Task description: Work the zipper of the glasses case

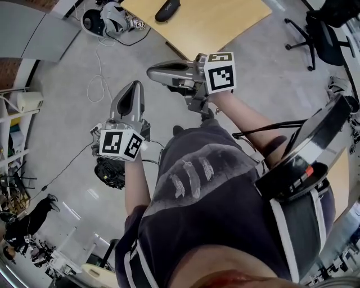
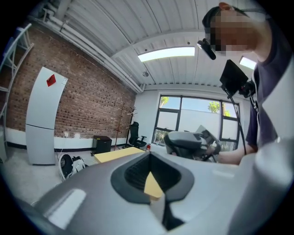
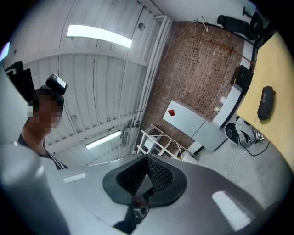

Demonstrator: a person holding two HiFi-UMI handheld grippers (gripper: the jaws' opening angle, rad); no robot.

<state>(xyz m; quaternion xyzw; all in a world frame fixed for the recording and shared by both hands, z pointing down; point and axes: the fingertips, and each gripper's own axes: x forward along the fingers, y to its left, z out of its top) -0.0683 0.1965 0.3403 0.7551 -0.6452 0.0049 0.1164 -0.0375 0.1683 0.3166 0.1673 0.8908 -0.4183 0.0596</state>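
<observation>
Head view: the glasses case [image 1: 167, 9] lies on the wooden table [image 1: 225, 28], well apart from both tools, its long axis slanting across the near corner. The right gripper [image 1: 151, 71] is nearer the table edge but points sideways. The left gripper [image 1: 134, 84] is held lower by the body and aims roughly toward the table.

Left gripper view: the jaws meet at the tips with nothing held. The table shows far ahead, and I cannot make out the case on it.

Right gripper view: the jaws are pressed together and empty. The case sits far off to the right on the yellow tabletop, so this gripper would need to swing round and reach forward.
</observation>
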